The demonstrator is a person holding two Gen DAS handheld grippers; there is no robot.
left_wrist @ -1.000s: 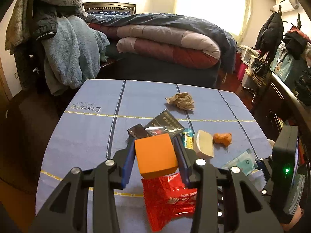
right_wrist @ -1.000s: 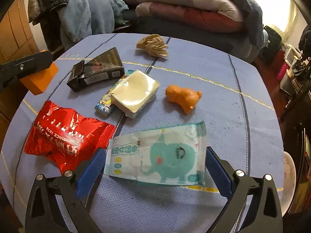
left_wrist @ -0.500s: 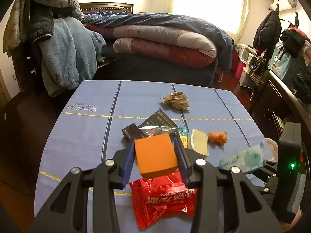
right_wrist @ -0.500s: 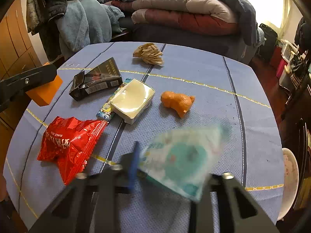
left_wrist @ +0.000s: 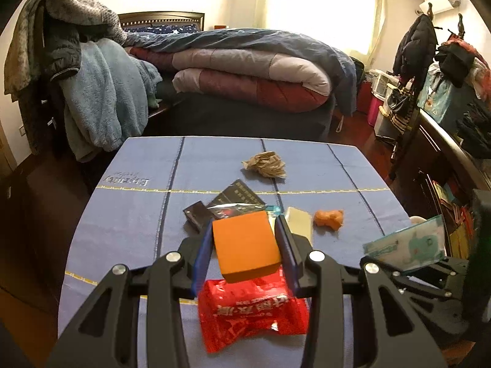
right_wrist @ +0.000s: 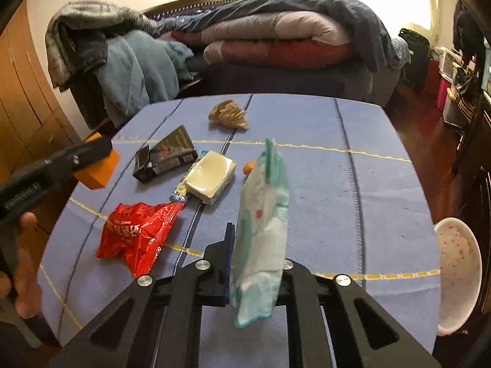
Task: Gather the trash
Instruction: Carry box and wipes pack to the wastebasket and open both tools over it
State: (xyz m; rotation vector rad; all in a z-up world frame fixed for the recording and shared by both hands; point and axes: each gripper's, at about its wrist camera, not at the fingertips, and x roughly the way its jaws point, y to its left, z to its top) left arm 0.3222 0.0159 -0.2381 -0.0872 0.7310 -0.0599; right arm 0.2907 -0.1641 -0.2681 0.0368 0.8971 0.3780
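right gripper (right_wrist: 257, 263) jaws clamped thin wipes packet (right_wrist: 262, 230), lifted clear of counter (right_wrist: 368, 184) | left gripper (left_wrist: 245, 245) jaws held orange block (left_wrist: 245, 245) | red wrapper (right_wrist: 135, 233) lay left of right jaws | risk: limp packet could slip if swung.

Folded quilts (left_wrist: 245, 76) on a bed, blue fleece (left_wrist: 104, 98) beside, coats (left_wrist: 417, 46) hanging.

Both wrist cameras sit close above the near edge of the blue-clothed table (left_wrist: 129, 214), looking forward and downward along their own fingers toward the bed (right_wrist: 276, 40), the left view from further left, and both share the red wrapper (left_wrist: 251, 309), crumpled paper (right_wrist: 228, 114) and black box (right_wrist: 167, 156).
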